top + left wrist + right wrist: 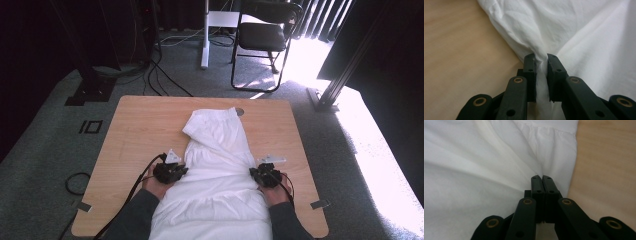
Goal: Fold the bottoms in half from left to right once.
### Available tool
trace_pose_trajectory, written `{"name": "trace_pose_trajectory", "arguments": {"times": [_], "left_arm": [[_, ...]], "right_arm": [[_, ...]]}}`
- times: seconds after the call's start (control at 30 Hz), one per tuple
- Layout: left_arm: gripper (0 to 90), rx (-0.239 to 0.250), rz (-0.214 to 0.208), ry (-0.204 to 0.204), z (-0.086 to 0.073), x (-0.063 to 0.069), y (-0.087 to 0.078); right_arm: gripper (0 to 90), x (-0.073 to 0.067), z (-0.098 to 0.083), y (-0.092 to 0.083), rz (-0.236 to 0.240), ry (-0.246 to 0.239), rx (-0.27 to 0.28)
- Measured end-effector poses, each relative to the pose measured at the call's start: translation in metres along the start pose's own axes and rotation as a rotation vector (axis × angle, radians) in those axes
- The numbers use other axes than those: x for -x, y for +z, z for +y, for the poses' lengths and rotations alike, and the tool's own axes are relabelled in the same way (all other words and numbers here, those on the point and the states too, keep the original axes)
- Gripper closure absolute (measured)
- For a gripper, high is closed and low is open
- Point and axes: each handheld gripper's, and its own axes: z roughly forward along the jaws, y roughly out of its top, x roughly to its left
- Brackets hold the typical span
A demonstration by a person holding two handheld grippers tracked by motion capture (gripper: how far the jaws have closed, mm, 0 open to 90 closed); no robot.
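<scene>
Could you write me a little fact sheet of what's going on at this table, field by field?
Surface: wooden table
Item worked on: white garment, spread lengthwise, far end partly folded over
Left hand-held gripper: shut on a bunched fold at the garment's left edge
Right hand-held gripper: shut on the cloth near the garment's right edge
Background: black folding chair on carpet, cables beside it
Light: bright sun from the right

Hard daylight from two o'clock in the high view, blown out to pure white on the floor (380,150) there; deep black from nine to eleven o'clock. Soft, low-detail picture overall. White cloth (220,170) near clipping, folds barely readable. Close-up gripper views evenly lit, foreground slightly blurred.
</scene>
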Motion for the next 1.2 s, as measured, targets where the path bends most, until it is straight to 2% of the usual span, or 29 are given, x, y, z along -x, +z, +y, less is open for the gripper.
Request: {"name": "trace_pose_trajectory", "arguments": {"times": [0.07,0.13,0.17,0.2,0.23,0.27,0.33,0.37,0.4,0.43,0.47,0.5,0.6,0.67,0.77,0.8,0.83,0.87,0.9,0.93,1.0,1.07,1.1,1.13,1.17,1.2], "left_arm": [[80.5,-0.009,-0.002,0.034,-0.007,0.011,-0.007],[80.0,-0.011,0.001,0.059,-0.011,0.017,-0.011],[79.6,-0.009,0.005,0.068,-0.012,0.018,-0.011],[79.0,-0.009,0.0,0.06,-0.011,0.017,-0.011],[77.9,-0.01,-0.009,0.049,-0.011,0.015,-0.01],[77.5,-0.005,-0.018,0.045,-0.011,0.013,-0.01],[77.5,-0.002,-0.02,0.044,-0.01,0.012,-0.009],[77.5,0.001,-0.021,0.04,-0.01,0.011,-0.008],[77.5,0.001,-0.021,0.04,-0.01,0.011,-0.008],[77.5,0.002,-0.023,0.036,-0.01,0.01,-0.008],[77.4,0.006,-0.021,0.035,-0.01,0.01,-0.007],[77.4,0.005,-0.019,0.037,-0.01,0.01,-0.007],[77.4,0.007,-0.016,0.035,-0.009,0.011,-0.007],[77.3,0.003,-0.01,0.047,-0.009,0.012,-0.007],[77.4,0.002,-0.006,0.049,-0.009,0.013,-0.007],[77.4,0.002,-0.005,0.05,-0.009,0.013,-0.007],[77.4,0.001,-0.005,0.051,-0.009,0.013,-0.007],[77.3,0.0,-0.004,0.051,-0.009,0.013,-0.008],[77.2,-0.001,-0.002,0.052,-0.009,0.013,-0.008],[76.8,-0.002,0.001,0.053,-0.008,0.013,-0.008],[72.3,-0.004,-0.003,0.058,-0.008,0.013,-0.01],[67.8,0.004,-0.013,0.056,-0.008,0.014,-0.011],[67.7,0.001,-0.011,0.061,-0.007,0.014,-0.012],[67.8,-0.01,-0.01,0.067,-0.007,0.015,-0.012],[67.8,-0.015,-0.009,0.074,-0.008,0.015,-0.01],[68.2,-0.018,-0.014,0.075,-0.008,0.016,-0.01]], "right_arm": [[89.3,-0.007,-0.011,-0.009,0.02,0.004,-0.003],[88.1,-0.012,-0.017,-0.017,0.042,-0.011,-0.025],[83.9,-0.014,-0.017,-0.019,0.052,-0.014,-0.048],[73.2,-0.016,-0.015,-0.021,0.052,-0.023,-0.064],[61.5,-0.017,-0.011,-0.023,0.049,-0.044,-0.056],[56.6,-0.019,-0.005,-0.026,0.04,-0.058,-0.028],[50.9,-0.022,0.012,-0.031,0.046,-0.057,0.029],[50.6,-0.024,0.023,-0.032,0.073,-0.067,0.057],[50.6,-0.024,0.023,-0.032,0.073,-0.067,0.057],[50.5,-0.028,0.033,-0.031,0.095,-0.083,0.073],[50.4,-0.037,0.051,-0.025,0.106,-0.118,0.077],[50.8,-0.044,0.06,-0.019,0.116,-0.135,0.075],[51.8,-0.062,0.078,0.002,0.143,-0.199,0.07],[50.3,-0.079,0.089,0.023,0.159,-0.249,0.059],[44.8,-0.09,0.095,0.046,0.147,-0.253,0.028],[46.8,-0.092,0.096,0.053,0.134,-0.268,0.009],[55.0,-0.092,0.096,0.059,0.112,-0.288,-0.02],[70.2,-0.089,0.096,0.064,0.098,-0.297,-0.042],[78.5,-0.084,0.096,0.065,0.098,-0.296,-0.043],[85.1,-0.078,0.097,0.063,0.106,-0.265,-0.024],[86.6,-0.064,0.097,0.049,0.106,-0.195,0.045],[86.5,-0.052,0.096,0.033,0.097,-0.156,0.113],[85.4,-0.046,0.094,0.026,0.082,-0.141,0.14],[82.9,-0.039,0.092,0.021,0.092,-0.112,0.164],[83.0,-0.03,0.089,0.017,0.107,-0.07,0.184],[85.5,-0.022,0.086,0.015,0.098,-0.033,0.199]]}}
